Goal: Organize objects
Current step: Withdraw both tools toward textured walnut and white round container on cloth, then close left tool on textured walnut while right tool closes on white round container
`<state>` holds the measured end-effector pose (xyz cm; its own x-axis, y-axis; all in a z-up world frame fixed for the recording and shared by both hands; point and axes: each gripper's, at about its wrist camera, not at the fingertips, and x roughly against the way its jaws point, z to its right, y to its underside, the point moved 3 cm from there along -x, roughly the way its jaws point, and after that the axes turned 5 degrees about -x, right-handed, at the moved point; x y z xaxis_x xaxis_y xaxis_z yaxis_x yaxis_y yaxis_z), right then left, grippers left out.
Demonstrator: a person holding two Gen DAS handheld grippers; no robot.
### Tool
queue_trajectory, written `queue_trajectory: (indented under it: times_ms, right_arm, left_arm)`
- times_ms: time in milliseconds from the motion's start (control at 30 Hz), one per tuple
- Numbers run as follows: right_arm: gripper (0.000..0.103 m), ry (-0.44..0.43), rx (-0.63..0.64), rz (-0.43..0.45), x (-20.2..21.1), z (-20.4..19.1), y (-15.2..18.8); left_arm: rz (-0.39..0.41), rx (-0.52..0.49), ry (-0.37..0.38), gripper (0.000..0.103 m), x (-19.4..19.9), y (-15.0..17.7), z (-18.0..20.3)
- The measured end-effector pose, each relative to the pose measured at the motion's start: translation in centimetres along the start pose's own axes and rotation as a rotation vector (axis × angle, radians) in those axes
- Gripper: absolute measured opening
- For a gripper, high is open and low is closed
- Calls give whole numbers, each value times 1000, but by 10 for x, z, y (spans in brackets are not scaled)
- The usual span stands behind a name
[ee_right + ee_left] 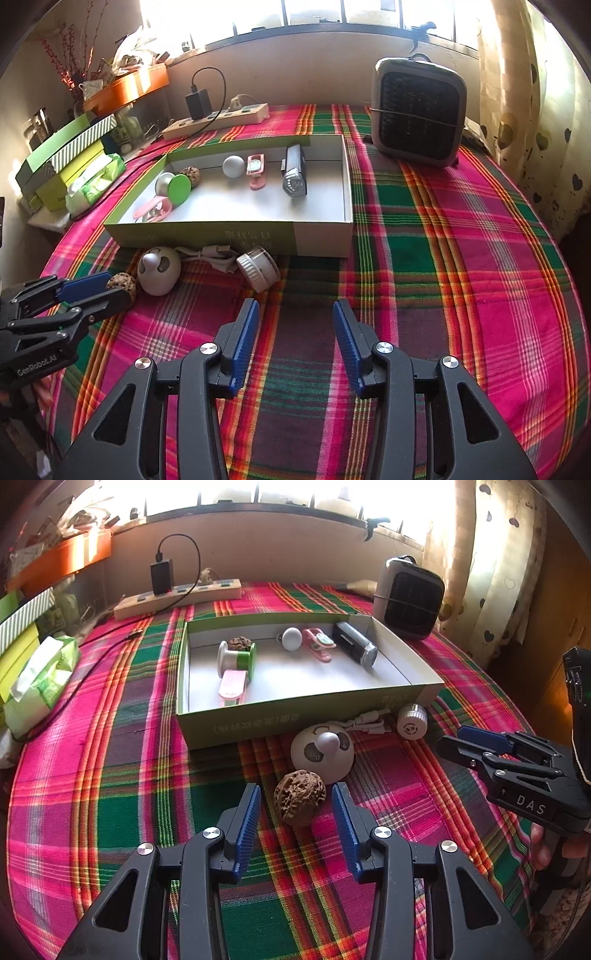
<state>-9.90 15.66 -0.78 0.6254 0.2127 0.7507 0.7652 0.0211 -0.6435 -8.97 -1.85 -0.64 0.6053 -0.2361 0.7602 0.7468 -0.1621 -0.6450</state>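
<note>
A brown walnut lies on the plaid cloth between the open fingers of my left gripper, untouched; it also shows in the right wrist view. Behind it sit a white panda-face dome, a white cable and a small white round cap. A green shallow box holds a green-and-white spool, a second walnut, a white ball, pink clips and a black-silver device. My right gripper is open and empty over bare cloth, right of the cap.
A grey fan heater stands at the back right. A power strip with a black charger lies behind the box. Stacked boxes and a tissue pack crowd the left edge. A curtain hangs at the right.
</note>
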Motion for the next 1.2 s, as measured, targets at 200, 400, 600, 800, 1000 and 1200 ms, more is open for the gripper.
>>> queue_trajectory:
  times_ms: [200,400,600,800,1000,1200]
  right_arm:
    - [47,-12,11,-7,-4,-3,-2]
    - [48,-23,34,-14,-10,-9,-8]
    - [48,-29,67,-29,-18,-15,-12]
    - [48,-28,97,-37,-25,-20,-17]
    - [48,-16,105,-47,-32,-20,-19]
    - [48,-12,108,-42,-32,-20,-19]
  left_arm:
    - [-23,1,-16,38,-8,1,0]
    - [-23,6,-27,38,-9,0,-3]
    - [-21,7,-27,38,-10,-1,-3]
    - [-18,19,-15,38,-10,-2,-7]
    - [-11,29,-18,38,-10,-2,-8]
    - [-8,25,-28,38,-12,-3,-7]
